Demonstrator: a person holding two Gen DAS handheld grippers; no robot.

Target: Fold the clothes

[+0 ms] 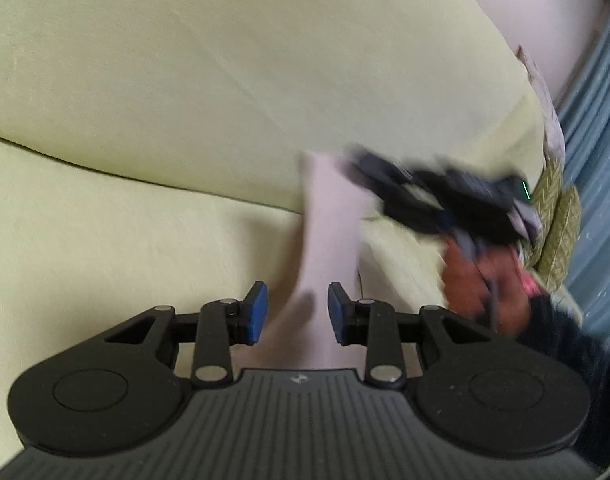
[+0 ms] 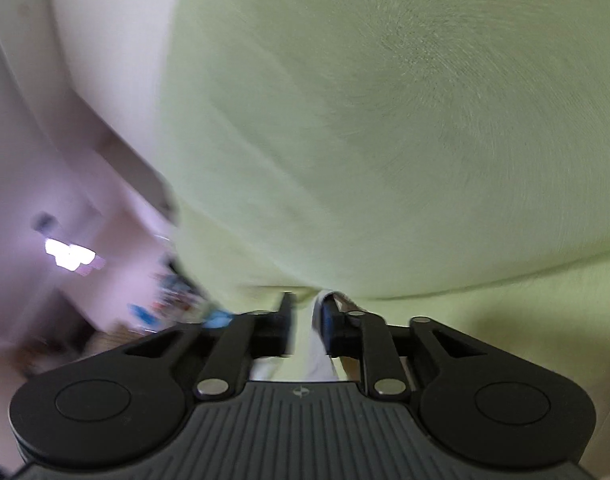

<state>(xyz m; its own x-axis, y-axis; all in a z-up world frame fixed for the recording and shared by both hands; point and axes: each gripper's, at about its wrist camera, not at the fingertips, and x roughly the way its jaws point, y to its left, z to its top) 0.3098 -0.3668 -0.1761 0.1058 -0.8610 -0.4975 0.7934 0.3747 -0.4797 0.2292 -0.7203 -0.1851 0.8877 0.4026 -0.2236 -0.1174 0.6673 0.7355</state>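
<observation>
A pale pink cloth (image 1: 329, 232) hangs in front of a light green sofa (image 1: 185, 80), stretched between the two tools. In the left wrist view it runs as a narrow band from the left hand-held gripper (image 1: 298, 312) up toward the sofa's back cushion, where the right hand-held gripper (image 1: 389, 184) meets its upper end; that view is too blurred to show the contact. The left one's blue pads (image 1: 257, 312) stand a little apart with the cloth passing between them, and I cannot tell whether they pinch it. A hand (image 1: 485, 280) in a dark sleeve (image 1: 565, 336) holds the right tool, just in front of the sofa's right end.

In the right wrist view, the right hand-held gripper (image 2: 307, 328) stands partly open, with a fold of cloth (image 2: 313, 344) lying against its right finger (image 2: 333, 332) and a gap on the other side. The sofa fills most of that view; left of the sofa a blurred room shows.
</observation>
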